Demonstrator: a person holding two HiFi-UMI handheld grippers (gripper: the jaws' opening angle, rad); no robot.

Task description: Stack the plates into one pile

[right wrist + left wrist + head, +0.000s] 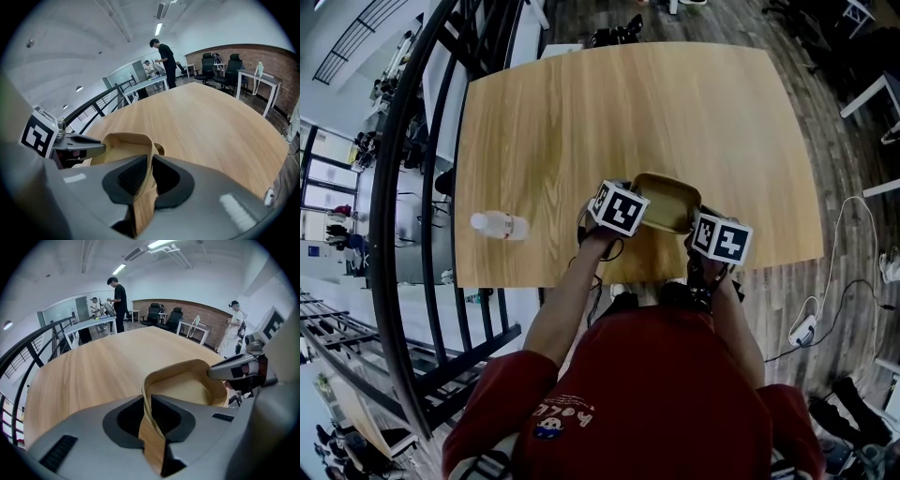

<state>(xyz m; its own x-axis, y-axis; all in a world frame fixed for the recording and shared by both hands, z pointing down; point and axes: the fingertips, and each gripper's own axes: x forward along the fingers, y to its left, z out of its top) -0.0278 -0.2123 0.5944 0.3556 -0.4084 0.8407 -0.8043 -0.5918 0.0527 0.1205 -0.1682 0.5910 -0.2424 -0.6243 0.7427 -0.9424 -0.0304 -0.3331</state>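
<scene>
Plate (666, 202) – tan, with a raised rim – sits at the table's (581, 122) near edge, about 6 o'clock on the tabletop, right in front of the person's red shirt. Whether it rests on the wood or hangs just above it cannot be told.

The head view shows both marker cubes over the plate, the left gripper (623, 211) at its 9 o'clock side and the right gripper (712, 234) at its 4 o'clock side, but the cubes cover the jaws. Only the gripper views show them: each pair of dark pads is nearly together, with just the thin rim between, pinching it. Each gripper view also catches the other gripper across the plate.

A clear bottle (499, 225) lying on its side at the plate's 9 o'clock, well apart from it, shows in the head view alone.

Farther off, the gripper views show a black railing (28, 357) past the table's left side, then a person in black (118, 301) standing beyond the far edge, and office chairs (154, 314) against a brick wall.
</scene>
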